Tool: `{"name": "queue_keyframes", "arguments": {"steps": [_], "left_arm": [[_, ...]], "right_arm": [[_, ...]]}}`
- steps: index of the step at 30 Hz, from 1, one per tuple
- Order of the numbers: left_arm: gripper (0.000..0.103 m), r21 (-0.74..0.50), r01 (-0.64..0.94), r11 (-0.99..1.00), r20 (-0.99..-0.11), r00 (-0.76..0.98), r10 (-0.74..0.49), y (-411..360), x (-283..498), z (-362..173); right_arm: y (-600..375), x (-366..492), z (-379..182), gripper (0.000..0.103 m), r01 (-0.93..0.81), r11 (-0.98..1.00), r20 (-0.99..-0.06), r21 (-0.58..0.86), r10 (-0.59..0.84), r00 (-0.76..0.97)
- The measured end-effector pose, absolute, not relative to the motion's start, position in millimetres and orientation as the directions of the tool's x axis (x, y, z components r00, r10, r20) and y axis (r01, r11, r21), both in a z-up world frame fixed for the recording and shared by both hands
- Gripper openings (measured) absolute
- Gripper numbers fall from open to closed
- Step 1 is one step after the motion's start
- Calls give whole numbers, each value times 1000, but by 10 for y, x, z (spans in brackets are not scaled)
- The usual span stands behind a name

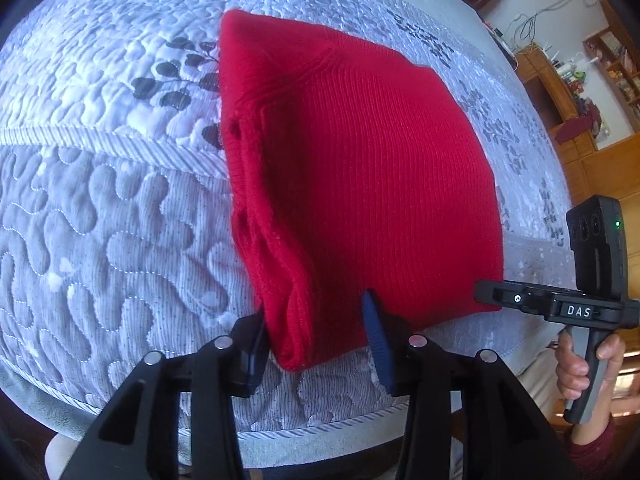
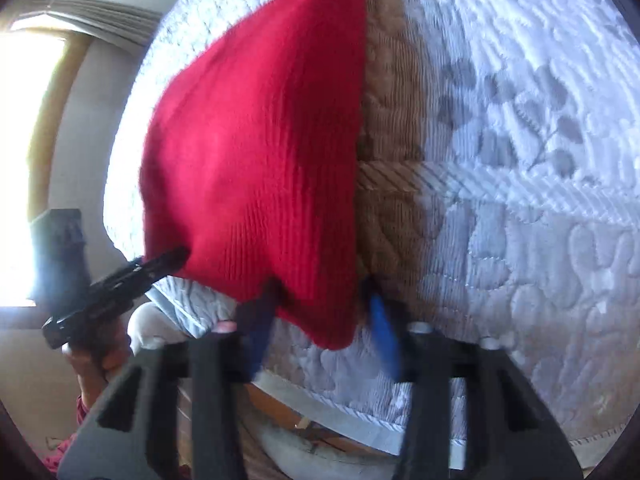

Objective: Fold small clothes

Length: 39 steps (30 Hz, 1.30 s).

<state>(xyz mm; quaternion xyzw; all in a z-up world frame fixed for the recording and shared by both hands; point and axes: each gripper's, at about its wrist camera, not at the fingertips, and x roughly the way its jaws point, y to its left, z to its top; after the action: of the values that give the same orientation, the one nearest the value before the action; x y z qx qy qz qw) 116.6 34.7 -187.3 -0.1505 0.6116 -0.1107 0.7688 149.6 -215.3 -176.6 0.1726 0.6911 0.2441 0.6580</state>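
A folded red knit garment [image 1: 360, 168] lies on the quilted bed cover [image 1: 120, 208]. In the left wrist view my left gripper [image 1: 316, 340] straddles its near left corner; the jaws stand apart, with the blue pads [image 1: 378, 344] beside the thick folded edge rather than squeezing it. The right gripper [image 1: 480, 296] shows side-on at the garment's near right corner. In the blurred right wrist view the garment [image 2: 256, 140] has its corner between the fingers of my right gripper [image 2: 320, 328]. A thin gap shows beside the right pad [image 2: 384, 336]. The left gripper's tip [image 2: 176, 258] touches the far corner.
The white-grey quilt [image 2: 520, 200] with a leaf print covers the whole bed, and its hem runs along the near edge. Wooden shelves and cabinets [image 1: 576, 92] stand beyond the bed on the right. A bright window [image 2: 24, 120] is at the left. A hand [image 1: 572, 368] holds the right gripper's handle.
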Motion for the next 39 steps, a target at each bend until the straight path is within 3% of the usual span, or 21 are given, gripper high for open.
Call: {"name": "queue_keyframes", "arguments": {"steps": [2,4,11,15,24,32,39], "left_arm": [[44,-338,2,941,-914,236,-329,304,1150,-1856],[44,-328,0,945,-916,244,-318,297,1142,-1843],[46,-336,-10,942,-911,259,-322,285,1160,-1939],[45,-334,-6,943,-911,260,-321,298,1148,-1847],[50,-279,25,960,-882,389,-267,350,1232,-1315],[57,-221,30,975,-863,460,-210,406,1674,-1153],[58,-219,22,975,-852,484,-202,585,2097,-1188]], "right_arm": [[-2221,1490,-1723,15,-90,819,-824,567,564,-60],[-2323,1482,-1633,14,-96,812,-817,576,574,-45],[-2244,1453,-1689,13,-185,870,-889,457,452,-70],[-2248,1474,-1679,14,-192,866,-887,462,457,-73],[-2589,1691,-1320,35,-234,852,-880,468,475,-29],[-2548,2380,-1003,63,-250,860,-879,444,472,62],[-2391,2915,-1170,67,-216,853,-868,475,495,48]]}}
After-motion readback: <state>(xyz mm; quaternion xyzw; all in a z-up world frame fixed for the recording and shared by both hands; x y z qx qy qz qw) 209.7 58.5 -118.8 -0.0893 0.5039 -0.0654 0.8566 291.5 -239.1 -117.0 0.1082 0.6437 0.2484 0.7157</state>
